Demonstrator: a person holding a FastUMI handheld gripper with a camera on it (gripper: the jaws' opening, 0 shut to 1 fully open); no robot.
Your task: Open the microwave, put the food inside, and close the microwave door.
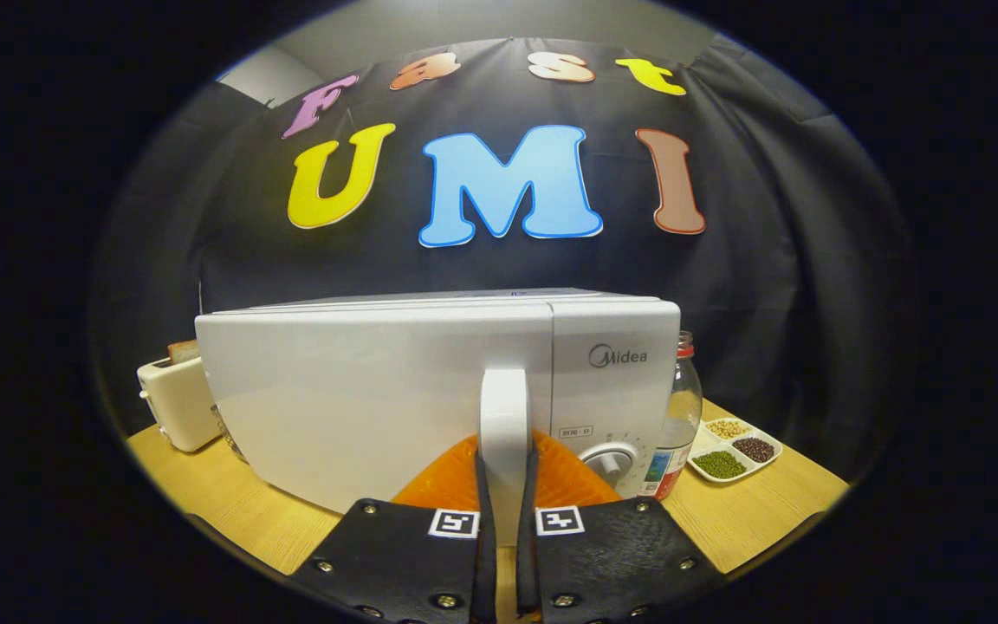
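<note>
A white microwave (360, 390) stands on the wooden table straight ahead, and its door looks shut, flush with the control panel (612, 390) on the right. A white vertical door handle (504, 407) runs down the door's right edge. My gripper (505, 459) is shut on this handle, one finger pressing on each side of its lower half. The fingers (443, 477) hide the bottom of the door and part of the dial (610, 459).
A cream toaster (174, 403) with bread in it stands left of the microwave. A clear bottle (677, 416) with a red cap stands at the microwave's right side. Beyond it a white divided dish (735, 451) of beans lies on the table (230, 503).
</note>
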